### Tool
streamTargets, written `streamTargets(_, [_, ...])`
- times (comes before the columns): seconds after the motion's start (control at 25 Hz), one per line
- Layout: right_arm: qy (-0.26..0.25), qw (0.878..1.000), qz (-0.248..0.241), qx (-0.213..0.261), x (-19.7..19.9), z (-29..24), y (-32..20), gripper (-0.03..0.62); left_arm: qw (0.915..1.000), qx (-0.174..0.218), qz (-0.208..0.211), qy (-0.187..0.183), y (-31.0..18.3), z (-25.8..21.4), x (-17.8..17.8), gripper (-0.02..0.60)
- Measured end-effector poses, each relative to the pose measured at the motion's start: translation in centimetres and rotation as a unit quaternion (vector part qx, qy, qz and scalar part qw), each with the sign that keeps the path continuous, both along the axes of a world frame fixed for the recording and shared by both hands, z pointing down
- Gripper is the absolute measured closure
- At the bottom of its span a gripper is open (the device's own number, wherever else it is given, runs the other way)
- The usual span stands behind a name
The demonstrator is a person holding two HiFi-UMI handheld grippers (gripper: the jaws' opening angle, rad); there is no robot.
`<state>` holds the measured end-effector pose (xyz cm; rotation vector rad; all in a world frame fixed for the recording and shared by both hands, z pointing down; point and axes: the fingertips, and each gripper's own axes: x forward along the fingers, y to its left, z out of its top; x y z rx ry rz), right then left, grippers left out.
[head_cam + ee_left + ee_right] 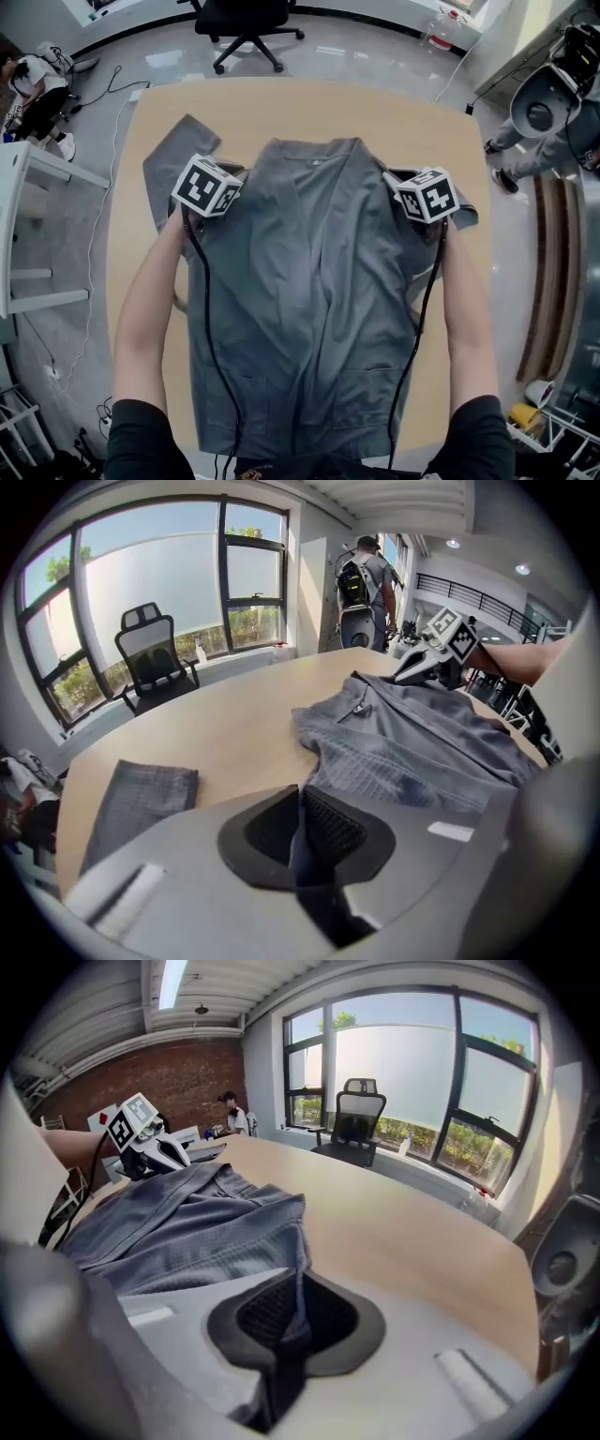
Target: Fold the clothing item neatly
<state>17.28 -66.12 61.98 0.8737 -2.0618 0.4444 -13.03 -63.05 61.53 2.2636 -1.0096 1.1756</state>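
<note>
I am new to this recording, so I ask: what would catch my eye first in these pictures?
A grey short-sleeved shirt lies spread over the light wooden table. The left gripper and right gripper are each shut on a pinch of its cloth near a shoulder. A black office chair stands beyond the table's far edge.

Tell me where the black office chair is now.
In the head view the black office chair stands at top centre, just beyond the far edge of the table.
</note>
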Motion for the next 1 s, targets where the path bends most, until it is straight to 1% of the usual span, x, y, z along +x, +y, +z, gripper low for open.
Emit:
streamTargets(0.16, [0.0,0.999,0.043,0.005,1.7,-0.3,0.3,0.572,0.9976,0.02,-0.055,-0.036,-1.2,-0.2,-3.4,0.555])
streamTargets(0.28, [0.002,0.998,0.063,0.001,3.0,-0.2,0.8,0.572,0.9944,0.04,-0.085,-0.049,-2.0,-0.7,-4.9,0.555])
streamTargets(0.4, [0.008,0.998,0.068,0.004,3.6,-0.2,1.2,0.572,0.9917,0.065,-0.095,-0.057,-3.1,-1.0,-4.8,0.555])
streamTargets(0.48, [0.008,0.998,0.063,0.022,3.4,-0.3,0.9,0.572,0.9888,0.087,-0.099,-0.071,-3.8,-1.2,-4.6,0.555])
streamTargets(0.6, [-0.015,0.998,0.053,0.043,2.6,-0.6,0.6,0.557,0.9843,0.102,-0.106,-0.097,-4.2,-0.9,-4.9,0.552])
streamTargets(0.64, [-0.032,0.997,0.053,0.042,2.5,-0.9,0.7,0.548,0.9842,0.1,-0.109,-0.097,-4.1,-0.8,-4.9,0.547])
streamTargets(0.72, [-0.062,0.996,0.055,0.039,3.0,-1.7,1.1,0.487,0.9846,0.096,-0.121,-0.082,-3.9,-1.1,-4.7,0.519])
streamTargets(0.8, [-0.067,0.995,0.058,0.045,4.3,-2.7,1.6,0.476,0.9844,0.104,-0.128,-0.06,-3.9,-2.3,-4.3,0.441])
streamTargets(0.84, [-0.065,0.995,0.062,0.05,5.2,-3.1,1.7,0.476,0.984,0.114,-0.128,-0.05,-3.9,-3.1,-3.9,0.423])
streamTargets(0.92, [-0.061,0.993,0.076,0.061,7.2,-4.0,1.9,0.476,0.9829,0.136,-0.118,-0.038,-3.8,-4.9,-2.6,0.416])
streamTargets(1.0, [-0.053,0.992,0.093,0.069,9.6,-4.7,1.8,0.476,0.9838,0.146,-0.101,-0.026,-3.5,-6.3,-0.4,0.416])
